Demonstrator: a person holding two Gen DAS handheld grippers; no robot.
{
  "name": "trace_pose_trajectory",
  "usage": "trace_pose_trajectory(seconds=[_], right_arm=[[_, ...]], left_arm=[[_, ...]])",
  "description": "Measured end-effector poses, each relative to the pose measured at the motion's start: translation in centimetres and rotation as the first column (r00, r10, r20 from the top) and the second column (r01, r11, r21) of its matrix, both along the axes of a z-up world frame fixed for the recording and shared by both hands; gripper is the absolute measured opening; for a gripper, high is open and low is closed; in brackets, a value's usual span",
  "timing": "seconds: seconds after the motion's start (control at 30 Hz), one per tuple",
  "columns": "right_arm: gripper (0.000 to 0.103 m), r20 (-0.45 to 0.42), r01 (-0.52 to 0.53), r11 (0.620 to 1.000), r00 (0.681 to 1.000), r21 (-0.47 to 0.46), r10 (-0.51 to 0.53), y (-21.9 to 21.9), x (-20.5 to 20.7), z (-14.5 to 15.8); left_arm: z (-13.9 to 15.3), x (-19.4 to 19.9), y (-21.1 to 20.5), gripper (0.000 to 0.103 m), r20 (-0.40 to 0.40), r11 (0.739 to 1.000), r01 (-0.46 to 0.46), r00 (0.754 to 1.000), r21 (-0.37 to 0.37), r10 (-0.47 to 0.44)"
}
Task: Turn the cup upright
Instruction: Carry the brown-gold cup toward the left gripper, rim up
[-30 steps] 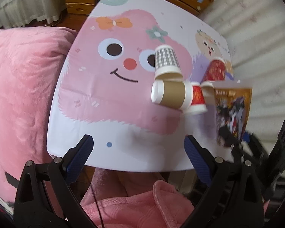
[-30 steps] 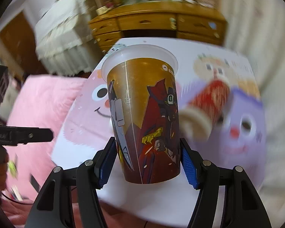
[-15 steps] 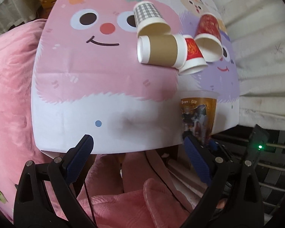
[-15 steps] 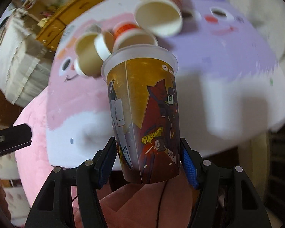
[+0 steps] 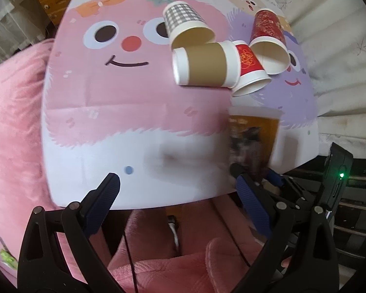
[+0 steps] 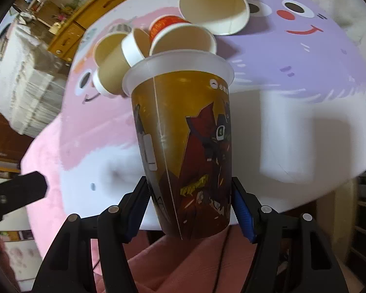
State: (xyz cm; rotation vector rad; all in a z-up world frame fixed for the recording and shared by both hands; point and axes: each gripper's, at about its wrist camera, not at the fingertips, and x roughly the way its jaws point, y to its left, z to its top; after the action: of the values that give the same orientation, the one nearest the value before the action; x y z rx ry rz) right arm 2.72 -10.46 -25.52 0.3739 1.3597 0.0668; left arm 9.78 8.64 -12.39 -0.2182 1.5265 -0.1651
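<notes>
My right gripper is shut on a tall gold plastic cup with a dark cartoon print, held rim up near the table's front edge. The same cup shows blurred in the left wrist view, with the right gripper below it. My left gripper is open and empty, in front of the table edge. Several paper cups lie on their sides: a checked one, a brown-banded one, a small red one and a larger red one.
The table is covered with a pink and purple cartoon cloth. A pink plush blanket lies to the left. Wooden drawers stand behind the table. Pink sleeves show below the grippers.
The right gripper has carried the gold cup in from the table's right side towards the front edge and turned it more upright. The left gripper stays open; its view has shifted.
</notes>
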Motion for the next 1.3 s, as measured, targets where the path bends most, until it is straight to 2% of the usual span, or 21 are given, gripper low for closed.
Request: trace_pose_trajectory(seconds=[0.03, 0.1, 0.2, 0.27, 0.33, 0.47, 0.6, 0.9, 0.97, 1.0, 1.07, 1.23, 1.3], right_arm=[[0.078, -0.001, -0.009, 0.999, 1.000, 0.039, 0.009, -0.5, -0.1, -0.2], [0.088, -0.009, -0.023, 0.996, 1.000, 0.083, 0.024, -1.5, 1.5, -0.2], [0.088, -0.036, -0.041, 0.990, 0.998, 0.135, 0.047, -3.2, 1.6, -0.8], [0.090, -0.073, -0.053, 0.987, 0.995, 0.149, 0.064, -4.3, 1.4, -1.0], [0.094, -0.078, -0.073, 0.983, 0.993, 0.171, 0.088, -5.6, 0.9, -0.8], [0.094, -0.083, -0.102, 0.976, 0.989, 0.191, 0.119, -8.3, 0.3, -0.4], [0.094, -0.073, -0.182, 0.965, 0.977, 0.187, 0.198, -10.0, 0.3, 0.3], [0.094, -0.098, -0.327, 0.934, 0.934, 0.146, 0.343, -12.8, 0.3, 0.2], [0.094, -0.109, -0.352, 0.926, 0.924, 0.139, 0.367, -12.4, 0.7, -0.2], [0.094, -0.115, -0.363, 0.921, 0.918, 0.138, 0.379, -12.7, 0.7, -0.5], [0.094, -0.122, -0.381, 0.915, 0.910, 0.137, 0.397, -12.5, 1.0, -1.1], [0.094, -0.128, -0.410, 0.903, 0.896, 0.124, 0.425, -13.3, 1.8, -1.5], [0.094, -0.124, -0.415, 0.902, 0.895, 0.120, 0.428, -13.8, 2.0, -1.3]], left_arm=[[-0.2, 0.2, -0.3, 0.095, -0.010, 1.000, 0.000, 1.000, -0.011, 0.000], [-0.6, 0.6, -0.9, 0.095, -0.026, 1.000, 0.001, 1.000, -0.030, -0.002], [-1.7, 1.2, -1.9, 0.095, -0.075, 0.998, -0.042, 0.996, -0.046, 0.039], [-2.6, 1.8, -2.7, 0.095, -0.106, 0.993, -0.075, 0.992, -0.091, 0.065], [-3.6, 2.5, -3.6, 0.095, -0.137, 0.989, -0.103, 0.987, -0.107, 0.088], [-5.4, 3.6, -5.4, 0.095, -0.189, 0.980, -0.158, 0.973, -0.123, 0.134], [-6.7, 4.1, -7.4, 0.095, -0.211, 0.973, -0.180, 0.966, -0.144, 0.148], [-7.9, 5.1, -12.1, 0.095, -0.152, 0.980, -0.146, 0.981, -0.136, 0.125], [-8.2, 5.2, -12.6, 0.087, -0.150, 0.983, -0.129, 0.983, -0.126, 0.110], [-8.3, 5.2, -12.9, 0.077, -0.146, 0.986, -0.121, 0.984, -0.112, 0.104], [-8.3, 5.1, -13.3, 0.077, -0.123, 0.989, -0.112, 0.987, -0.099, 0.100], [-7.1, 4.5, -14.8, 0.075, 0.014, 0.999, -0.045, 0.999, -0.013, 0.045], [-6.9, 4.2, -15.0, 0.075, 0.040, 0.999, -0.044, 0.998, -0.002, 0.044]])
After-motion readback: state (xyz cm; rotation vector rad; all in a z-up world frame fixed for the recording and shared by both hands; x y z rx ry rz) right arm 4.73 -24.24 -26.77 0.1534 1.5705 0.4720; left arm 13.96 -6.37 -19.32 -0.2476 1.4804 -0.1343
